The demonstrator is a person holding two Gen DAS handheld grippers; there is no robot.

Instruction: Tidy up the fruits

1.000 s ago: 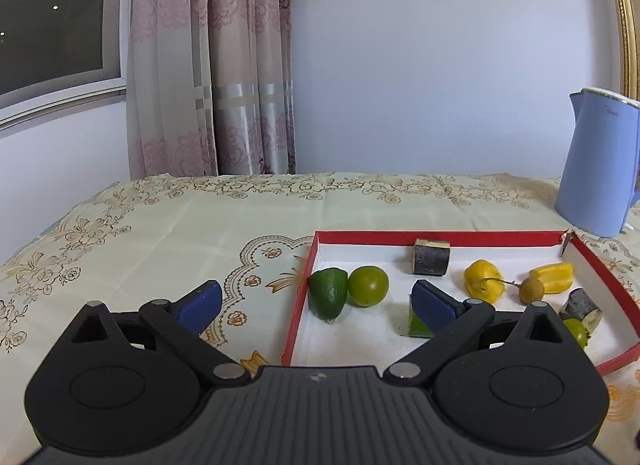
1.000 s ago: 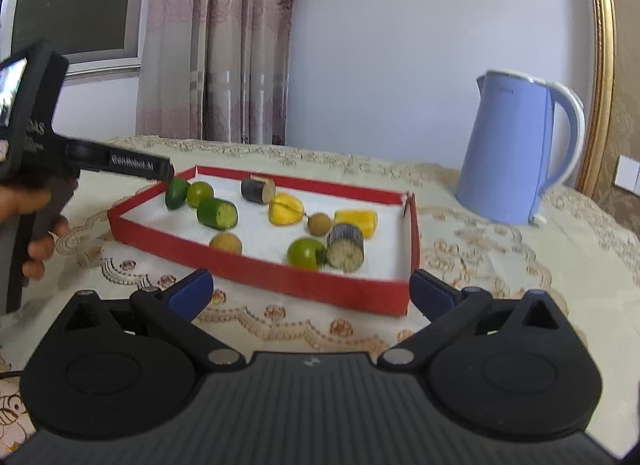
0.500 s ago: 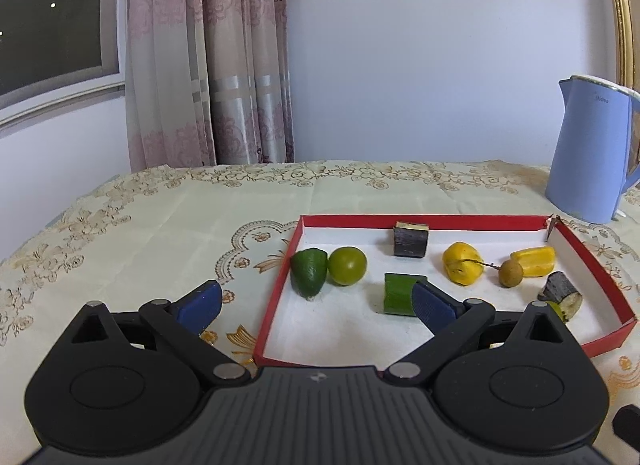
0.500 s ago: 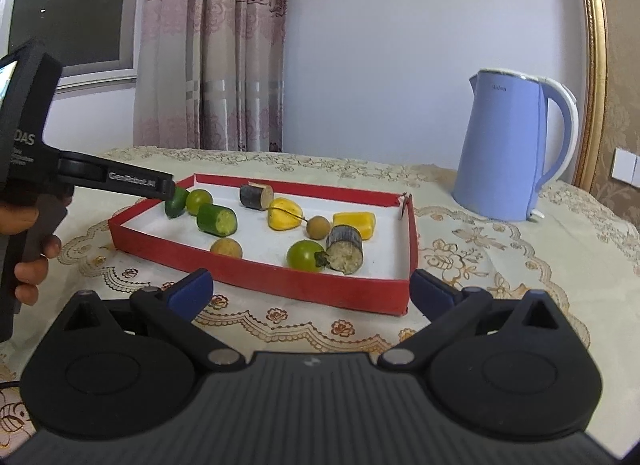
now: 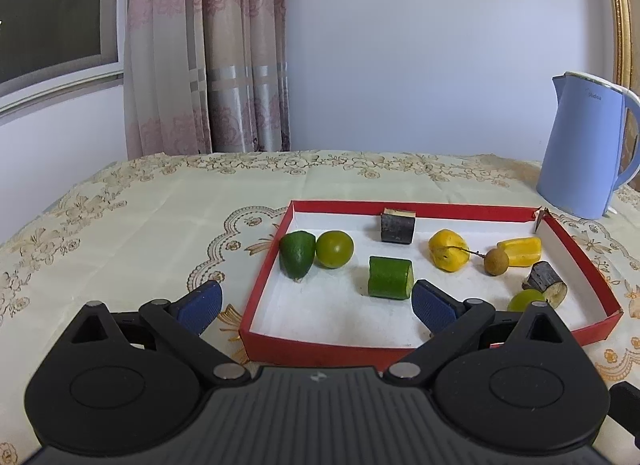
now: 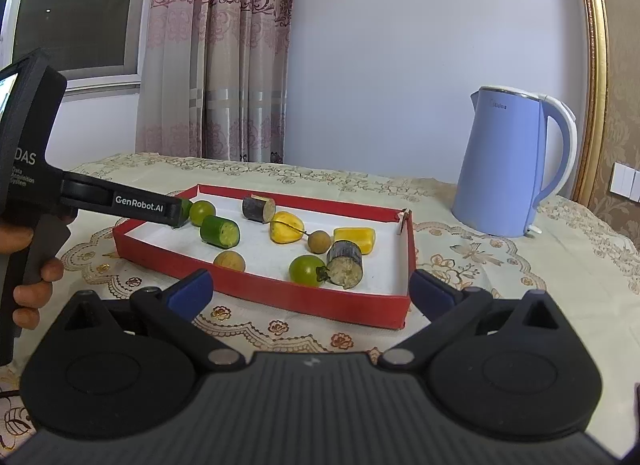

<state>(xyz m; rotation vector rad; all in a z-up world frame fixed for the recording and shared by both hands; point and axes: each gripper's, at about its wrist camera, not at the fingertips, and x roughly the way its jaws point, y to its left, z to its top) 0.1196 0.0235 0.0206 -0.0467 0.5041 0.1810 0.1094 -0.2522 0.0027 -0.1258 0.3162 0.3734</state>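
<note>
A red tray with a white floor holds several fruit and vegetable pieces. At its left sit a green pointed fruit and a lime. A cucumber piece lies in the middle, with a dark eggplant piece behind it. Further right are a yellow pepper and a longan. My left gripper is open and empty over the tray's near left corner. My right gripper is open and empty, just short of the tray's near rim.
A blue kettle stands on the patterned tablecloth behind the tray's right end. A hand holds the left tool at the left of the right wrist view. Curtains and a window lie behind the table.
My left gripper has drawn back from the tray, so the whole tray now shows and the cucumber piece is ahead of its right finger. The right gripper has barely moved.
</note>
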